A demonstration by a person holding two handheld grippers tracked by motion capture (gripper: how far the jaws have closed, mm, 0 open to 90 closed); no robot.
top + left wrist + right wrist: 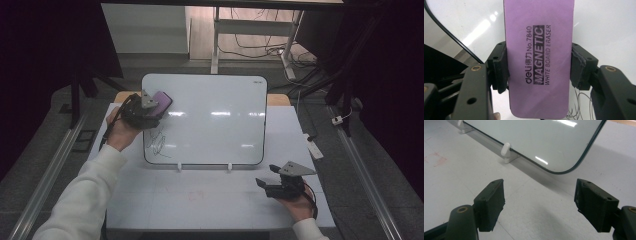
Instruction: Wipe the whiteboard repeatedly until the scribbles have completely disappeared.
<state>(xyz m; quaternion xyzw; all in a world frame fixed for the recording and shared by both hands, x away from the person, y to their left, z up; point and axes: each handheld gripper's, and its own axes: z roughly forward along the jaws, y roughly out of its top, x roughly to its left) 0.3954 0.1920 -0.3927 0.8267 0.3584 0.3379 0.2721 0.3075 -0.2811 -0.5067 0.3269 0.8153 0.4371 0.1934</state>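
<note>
A whiteboard [210, 120] stands propped on the table, with black scribbles [157, 141] near its lower left corner. My left gripper [152, 107] is shut on a purple magnetic whiteboard eraser [162, 102], held over the board's upper left area, above the scribbles. In the left gripper view the eraser [540, 57] stands lengthwise between both pads [499, 72], with the scribbles [580, 107] below. My right gripper [269, 176] rests open over the table near the board's lower right corner [564, 168], nothing between its fingertips [490, 200].
The board sits on two small white clips [179, 167] on a white table [200, 200]. A white marker-like object [314, 148] lies at the table's right edge. Metal rails [55, 165] run along both sides, and cables [260, 50] lie on the floor behind.
</note>
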